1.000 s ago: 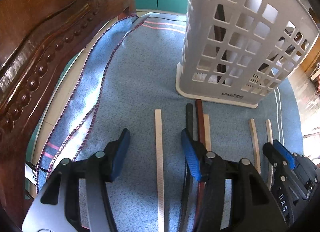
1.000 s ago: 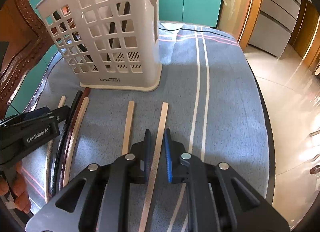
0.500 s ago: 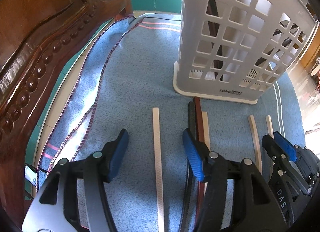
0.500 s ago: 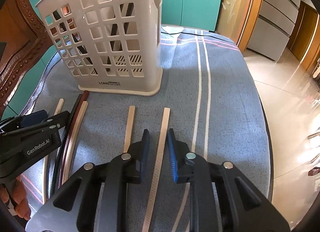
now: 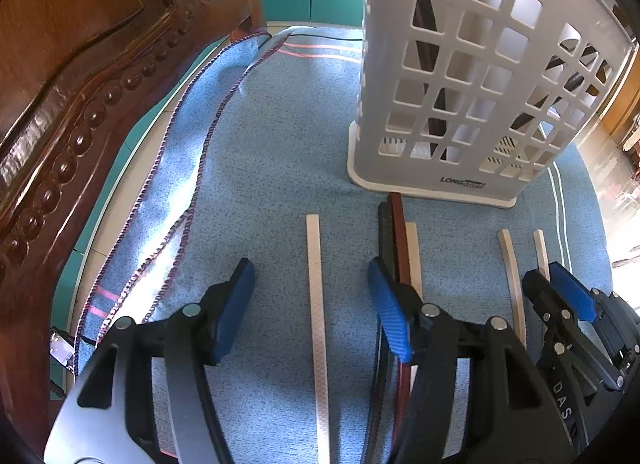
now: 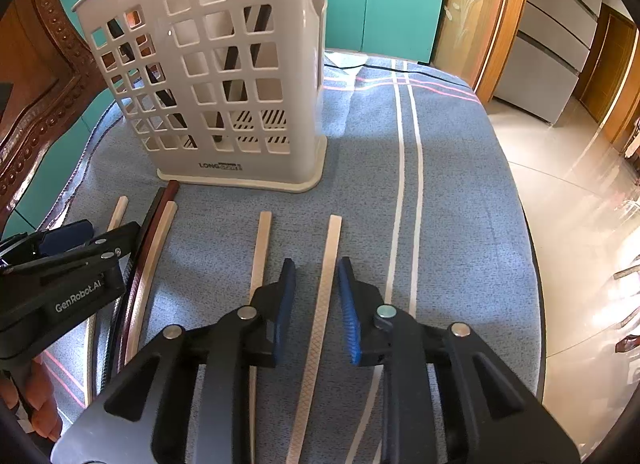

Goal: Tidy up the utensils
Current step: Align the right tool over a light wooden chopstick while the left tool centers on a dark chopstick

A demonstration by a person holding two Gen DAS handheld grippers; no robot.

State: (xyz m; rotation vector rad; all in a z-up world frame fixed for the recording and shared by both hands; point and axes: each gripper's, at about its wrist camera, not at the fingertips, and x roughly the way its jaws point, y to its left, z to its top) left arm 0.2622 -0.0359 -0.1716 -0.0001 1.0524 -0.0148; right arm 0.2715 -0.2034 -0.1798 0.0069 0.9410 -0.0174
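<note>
Several chopsticks lie side by side on the blue cloth in front of a white slotted basket that holds dark chopsticks. My left gripper is open, low over the cloth, with a pale chopstick between its jaws, untouched. A black, a dark red and a pale chopstick lie bunched by its right finger. My right gripper is open, its jaws standing on either side of another pale chopstick without touching. One more pale chopstick lies just left of it.
A carved wooden chair back rises close on the left of the round table. The table edge drops to a shiny tiled floor on the right. Teal cabinets stand behind. A cable runs across the far cloth.
My right gripper has opened off the pale chopstick, which now lies free between the jaws. The left gripper stays open and has barely shifted.
</note>
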